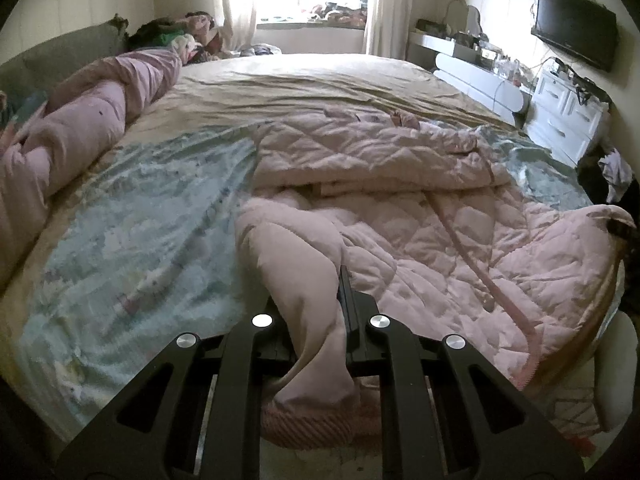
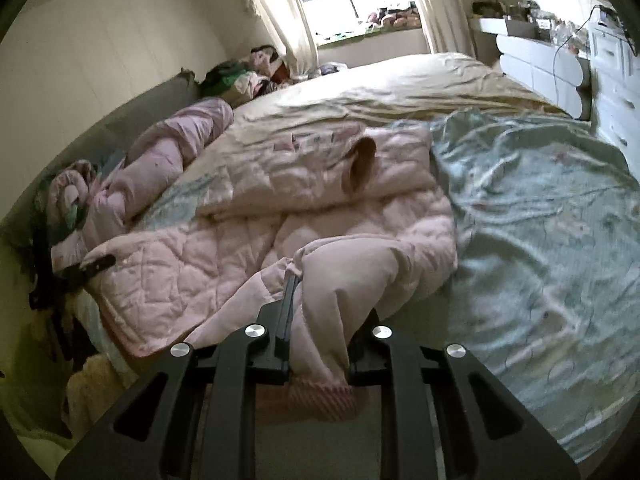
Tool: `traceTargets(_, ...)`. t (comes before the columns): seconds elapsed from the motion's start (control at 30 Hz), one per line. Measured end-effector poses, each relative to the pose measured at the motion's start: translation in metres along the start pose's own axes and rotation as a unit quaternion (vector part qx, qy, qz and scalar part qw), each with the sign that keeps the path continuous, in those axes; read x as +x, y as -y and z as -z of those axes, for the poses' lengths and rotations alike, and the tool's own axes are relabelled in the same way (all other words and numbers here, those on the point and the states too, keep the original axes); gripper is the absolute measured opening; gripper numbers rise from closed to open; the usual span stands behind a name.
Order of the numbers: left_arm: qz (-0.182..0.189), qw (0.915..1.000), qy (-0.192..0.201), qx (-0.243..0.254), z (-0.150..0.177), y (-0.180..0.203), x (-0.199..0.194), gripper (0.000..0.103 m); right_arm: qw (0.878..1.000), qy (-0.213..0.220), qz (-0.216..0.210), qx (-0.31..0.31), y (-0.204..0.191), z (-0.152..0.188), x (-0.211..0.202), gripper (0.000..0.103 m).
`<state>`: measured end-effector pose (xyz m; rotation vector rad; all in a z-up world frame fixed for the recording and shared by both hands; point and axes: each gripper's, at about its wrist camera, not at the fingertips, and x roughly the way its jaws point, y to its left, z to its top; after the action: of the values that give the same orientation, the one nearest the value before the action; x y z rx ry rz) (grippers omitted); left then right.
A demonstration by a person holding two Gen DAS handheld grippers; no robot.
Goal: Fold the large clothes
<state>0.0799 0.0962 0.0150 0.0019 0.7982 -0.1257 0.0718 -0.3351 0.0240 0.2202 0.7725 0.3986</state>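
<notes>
A pink quilted jacket (image 1: pixel 420 240) lies spread on the bed, partly folded over itself; it also shows in the right wrist view (image 2: pixel 248 248). My left gripper (image 1: pixel 308 308) is shut on a pink sleeve with a ribbed cuff (image 1: pixel 312 420) at the near left of the jacket. My right gripper (image 2: pixel 324 312) is shut on another pink sleeve with a ribbed cuff (image 2: pixel 320 400) at the jacket's near right. The left gripper's fingers (image 2: pixel 96 264) show at the jacket's left edge in the right wrist view.
The bed has a light blue patterned sheet (image 1: pixel 132 248) and a beige cover (image 1: pixel 320 80) beyond. A rolled pink duvet (image 1: pixel 92 120) lies along the left side. White drawers (image 1: pixel 560 112) and a wall TV (image 1: pixel 576 32) stand at right. Clothes pile near the window (image 1: pixel 180 36).
</notes>
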Motion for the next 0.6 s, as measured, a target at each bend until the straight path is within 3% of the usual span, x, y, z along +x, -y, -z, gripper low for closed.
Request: traceTargets(0.6,-0.025,0.9991,0.034,0.007,-0.058,-0.008,0.006,0.008,0.998,0.066,0.022,0.000,0.014,-0.076,0.010,0.017)
